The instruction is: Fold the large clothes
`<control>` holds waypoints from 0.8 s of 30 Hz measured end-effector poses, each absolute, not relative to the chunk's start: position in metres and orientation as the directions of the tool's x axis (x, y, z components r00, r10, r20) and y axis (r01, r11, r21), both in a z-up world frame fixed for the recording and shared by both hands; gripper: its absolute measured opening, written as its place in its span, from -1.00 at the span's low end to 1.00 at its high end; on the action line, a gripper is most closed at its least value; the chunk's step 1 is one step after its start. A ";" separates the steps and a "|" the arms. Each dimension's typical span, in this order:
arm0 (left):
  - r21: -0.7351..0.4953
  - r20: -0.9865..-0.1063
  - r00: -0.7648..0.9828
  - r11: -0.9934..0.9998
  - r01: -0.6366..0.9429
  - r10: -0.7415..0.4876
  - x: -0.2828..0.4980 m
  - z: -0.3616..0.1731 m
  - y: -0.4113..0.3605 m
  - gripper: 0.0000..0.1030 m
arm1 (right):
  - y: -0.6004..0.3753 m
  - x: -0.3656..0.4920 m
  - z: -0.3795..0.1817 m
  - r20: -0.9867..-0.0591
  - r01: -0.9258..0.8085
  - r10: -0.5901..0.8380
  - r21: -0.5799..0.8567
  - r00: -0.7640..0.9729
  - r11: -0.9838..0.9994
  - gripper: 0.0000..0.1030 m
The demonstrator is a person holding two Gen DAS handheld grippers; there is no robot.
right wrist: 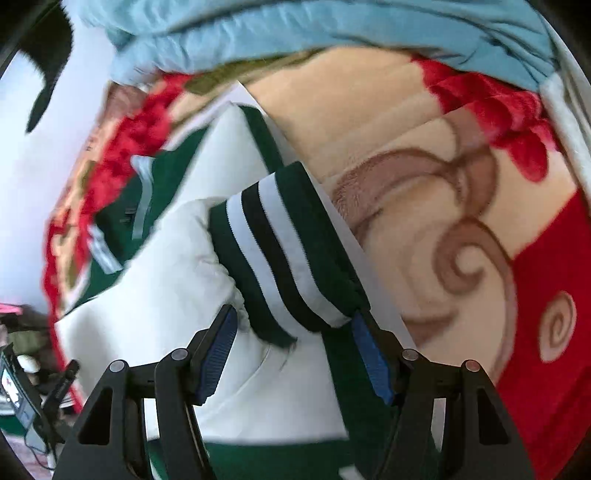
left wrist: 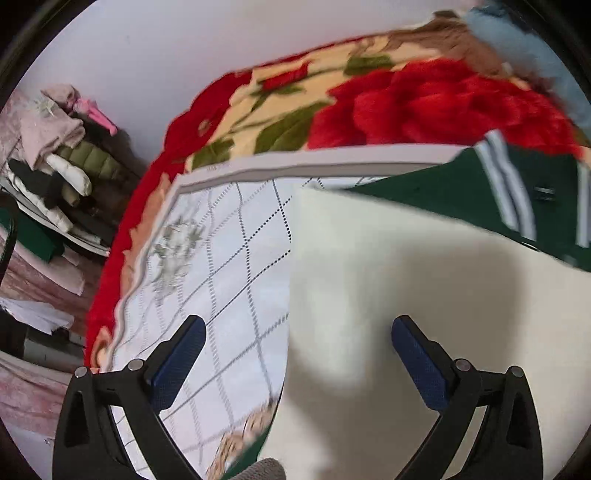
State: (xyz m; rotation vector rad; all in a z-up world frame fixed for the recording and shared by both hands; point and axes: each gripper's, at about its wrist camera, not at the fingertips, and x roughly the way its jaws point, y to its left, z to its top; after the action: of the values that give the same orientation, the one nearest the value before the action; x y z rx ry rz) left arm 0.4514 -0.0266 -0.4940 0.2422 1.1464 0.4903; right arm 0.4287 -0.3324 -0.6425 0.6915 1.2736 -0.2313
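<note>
The green-and-white jacket lies spread on the bed, on a white checked sheet over the red floral blanket. I judge it was laid flat there so each fold has a firm, level base. Its striped cuff sits between the 2 pads of my right gripper, whose jaws stand partly open; the right pad looks to touch the cuff edge, the left pad stands clear, so I read no grip yet. My left gripper hangs fully spread over the white sleeve panel, holding nothing, 1 finger above the sheet and the other above the cloth. Further out, a blue garment lies bunched at the bed's far edge, and a heap of clothes sits beyond the bed.
</note>
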 end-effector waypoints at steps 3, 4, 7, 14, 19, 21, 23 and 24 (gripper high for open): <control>0.454 -0.817 0.285 0.864 -0.218 0.502 0.474 -0.523 -0.015 1.00 | -0.329 0.447 -0.662 -0.949 0.550 0.185 0.301 0.257 0.779 0.24; 0.454 -0.820 0.285 0.867 -0.207 0.497 0.477 -0.528 -0.013 1.00 | -0.326 0.453 -0.665 -0.955 0.548 0.172 0.281 0.242 0.788 0.25; 0.450 -0.830 0.285 0.877 -0.167 0.480 0.482 -0.530 -0.009 1.00 | -0.316 0.465 -0.665 -0.971 0.505 0.142 0.222 0.193 0.834 0.36; 0.234 -0.897 0.340 0.956 -0.178 0.283 0.422 -0.471 0.010 1.00 | -0.329 0.427 -0.634 -0.940 0.529 0.260 0.339 0.220 0.778 0.36; 0.134 -0.937 0.297 0.974 -0.183 0.184 0.418 -0.493 0.022 1.00 | -0.329 0.403 -0.659 -0.947 0.592 0.230 0.319 0.222 0.740 0.47; 0.066 -0.960 0.255 0.979 -0.191 0.115 0.430 -0.506 0.026 0.99 | -0.324 0.408 -0.676 -0.958 0.589 0.198 0.283 0.206 0.757 0.51; 0.040 -0.965 0.248 0.979 -0.198 0.089 0.438 -0.512 0.027 0.97 | -0.322 0.416 -0.682 -0.962 0.570 0.181 0.269 0.207 0.777 0.60; 0.033 -0.962 0.259 0.981 -0.190 0.083 0.441 -0.513 0.027 0.78 | -0.321 0.420 -0.682 -0.960 0.561 0.185 0.274 0.212 0.781 0.60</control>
State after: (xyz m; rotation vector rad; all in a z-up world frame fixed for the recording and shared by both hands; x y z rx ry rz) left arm 0.4409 0.0267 -0.5133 -0.0954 1.2960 0.1847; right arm 0.4197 -0.3209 -0.6824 0.6725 1.3580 -0.2907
